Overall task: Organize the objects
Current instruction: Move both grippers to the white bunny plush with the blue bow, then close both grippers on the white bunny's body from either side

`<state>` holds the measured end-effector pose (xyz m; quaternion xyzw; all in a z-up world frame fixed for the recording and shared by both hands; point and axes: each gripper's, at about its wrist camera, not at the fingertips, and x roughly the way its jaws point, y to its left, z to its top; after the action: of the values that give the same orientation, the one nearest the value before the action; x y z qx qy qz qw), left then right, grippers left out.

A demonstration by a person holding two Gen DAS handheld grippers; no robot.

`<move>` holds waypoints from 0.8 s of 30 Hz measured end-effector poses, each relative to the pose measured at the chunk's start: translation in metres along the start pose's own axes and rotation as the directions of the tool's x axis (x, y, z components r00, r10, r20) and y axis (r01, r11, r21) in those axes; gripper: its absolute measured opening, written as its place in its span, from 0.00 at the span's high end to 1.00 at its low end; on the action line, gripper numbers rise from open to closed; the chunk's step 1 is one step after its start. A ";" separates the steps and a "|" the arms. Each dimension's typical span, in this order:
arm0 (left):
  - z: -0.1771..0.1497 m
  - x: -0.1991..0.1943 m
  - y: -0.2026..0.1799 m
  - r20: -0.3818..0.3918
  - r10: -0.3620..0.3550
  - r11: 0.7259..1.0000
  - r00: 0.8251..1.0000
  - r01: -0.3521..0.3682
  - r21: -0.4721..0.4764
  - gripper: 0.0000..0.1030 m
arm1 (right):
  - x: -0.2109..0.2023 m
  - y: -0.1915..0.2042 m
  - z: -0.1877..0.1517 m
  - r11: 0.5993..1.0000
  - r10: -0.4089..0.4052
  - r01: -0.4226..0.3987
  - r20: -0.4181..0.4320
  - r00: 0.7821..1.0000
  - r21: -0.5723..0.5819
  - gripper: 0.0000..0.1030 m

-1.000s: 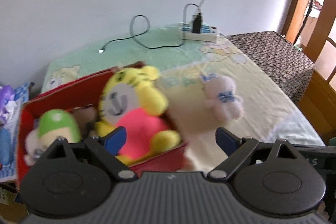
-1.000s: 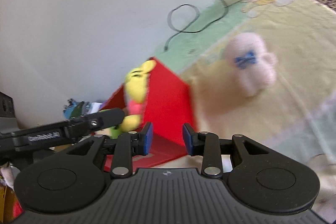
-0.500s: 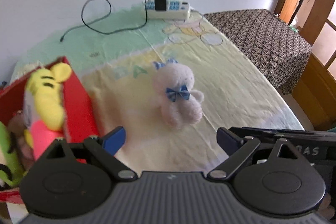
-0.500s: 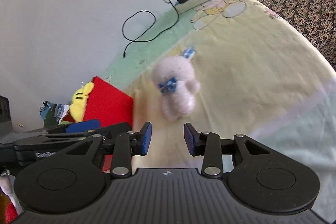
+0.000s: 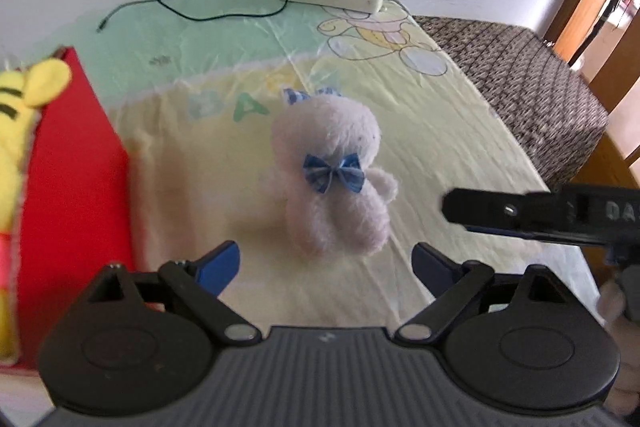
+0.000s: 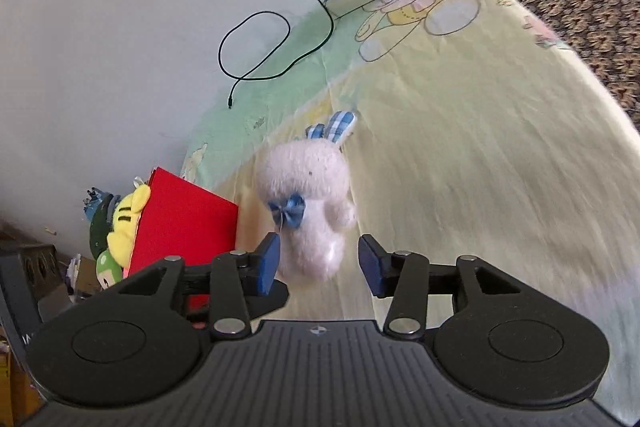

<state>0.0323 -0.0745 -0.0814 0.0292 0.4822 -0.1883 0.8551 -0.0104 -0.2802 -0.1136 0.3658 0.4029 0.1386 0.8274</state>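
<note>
So we've got the tiger (image 5: pixel 16 131) already in the red box (image 5: pixel 76 187); white bunny (image 5: pixel 332 179) left mid-table, probably untouched. Left gripper (image 5: pixel 325 261) wide, empty; right gripper (image 6: pixel 319 261) opening around it.

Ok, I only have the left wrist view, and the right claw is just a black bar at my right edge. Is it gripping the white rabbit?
Observer: No. The right claw is opening. The white rabbit has its lower body between the pads, neither visibly pressing.
Operator: Anything in the red box besides the yellow tiger?
Observer: Yes, a green plush shows just below the yellow tiger, left of the red box wall.
</note>
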 end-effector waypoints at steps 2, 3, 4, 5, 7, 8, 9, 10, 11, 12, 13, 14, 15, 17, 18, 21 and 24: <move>0.004 0.005 0.001 0.002 -0.018 1.000 1.000 0.018 -0.021 0.10 | 0.009 -0.002 0.006 1.000 0.004 -0.004 -0.015 1.000 -0.003 0.53; 0.007 0.008 0.001 0.008 -0.025 0.999 1.000 0.025 -0.026 0.10 | 0.014 -0.002 0.009 1.000 0.005 -0.005 -0.020 1.000 -0.004 0.53; 0.009 0.011 0.001 0.015 -0.031 0.999 0.999 0.031 -0.026 0.10 | 0.019 -0.003 0.012 1.000 0.006 -0.006 -0.025 1.000 -0.003 0.52; 0.012 0.015 0.000 0.016 -0.027 0.999 0.999 0.028 -0.026 0.10 | 0.023 -0.004 0.015 1.000 0.008 -0.008 -0.029 1.000 -0.003 0.50; 0.015 0.023 -0.001 0.013 -0.021 0.999 1.000 0.021 -0.025 0.16 | 0.030 -0.006 0.021 1.000 0.013 -0.013 -0.033 0.999 -0.002 0.44; 0.017 0.026 -0.001 0.009 -0.021 0.999 1.000 0.022 -0.025 0.17 | 0.033 -0.007 0.024 1.000 0.016 -0.016 -0.033 0.999 -0.003 0.44; 0.018 0.030 0.000 0.003 -0.020 0.999 1.000 0.021 -0.027 0.19 | 0.036 -0.008 0.026 1.000 0.018 -0.018 -0.036 0.999 -0.005 0.44; 0.019 0.032 0.001 0.000 -0.022 0.999 1.000 0.022 -0.032 0.19 | 0.040 -0.008 0.028 1.000 0.018 -0.018 -0.041 0.999 -0.007 0.44; 0.019 0.035 0.003 -0.002 -0.027 0.999 1.000 0.027 -0.042 0.19 | 0.043 -0.009 0.029 1.000 0.017 -0.018 -0.046 0.999 -0.008 0.44; 0.020 0.037 0.005 -0.003 -0.031 0.998 1.000 0.031 -0.051 0.19 | 0.047 -0.011 0.029 1.000 0.018 -0.018 -0.053 0.998 -0.008 0.44; 0.021 0.039 0.007 -0.006 -0.035 0.998 0.999 0.035 -0.060 0.19 | 0.052 -0.011 0.030 1.000 0.019 -0.020 -0.062 0.998 -0.010 0.44; 0.022 0.042 0.008 -0.008 -0.037 0.997 0.999 0.036 -0.066 0.19 | 0.055 -0.012 0.030 1.000 0.021 -0.022 -0.071 0.997 -0.012 0.44; 0.023 0.044 0.009 -0.010 -0.037 0.997 0.999 0.036 -0.068 0.19 | 0.059 -0.013 0.030 1.000 0.024 -0.025 -0.080 0.997 -0.012 0.44; 0.024 0.048 0.010 -0.015 -0.040 0.997 0.999 0.039 -0.070 0.20 | 0.066 -0.014 0.029 0.999 0.038 -0.038 -0.093 0.995 -0.005 0.44; 0.025 0.050 0.011 -0.017 -0.043 0.996 0.999 0.042 -0.073 0.21 | 0.069 -0.014 0.029 0.999 0.048 -0.048 -0.096 0.994 0.001 0.44; 0.026 0.058 0.011 -0.045 -0.056 0.996 0.997 0.052 -0.074 0.31 | 0.076 -0.014 0.027 0.997 0.082 -0.080 -0.099 0.992 0.020 0.44; 0.027 0.063 0.009 -0.053 -0.053 0.997 0.997 0.050 -0.064 0.33 | 0.081 -0.012 0.025 0.995 0.103 -0.101 -0.103 0.989 0.027 0.45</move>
<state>0.0864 -0.0907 -0.1207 -0.0049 0.5119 -0.1941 0.8369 0.0597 -0.2582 -0.1577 0.3871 0.4279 0.1952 0.7931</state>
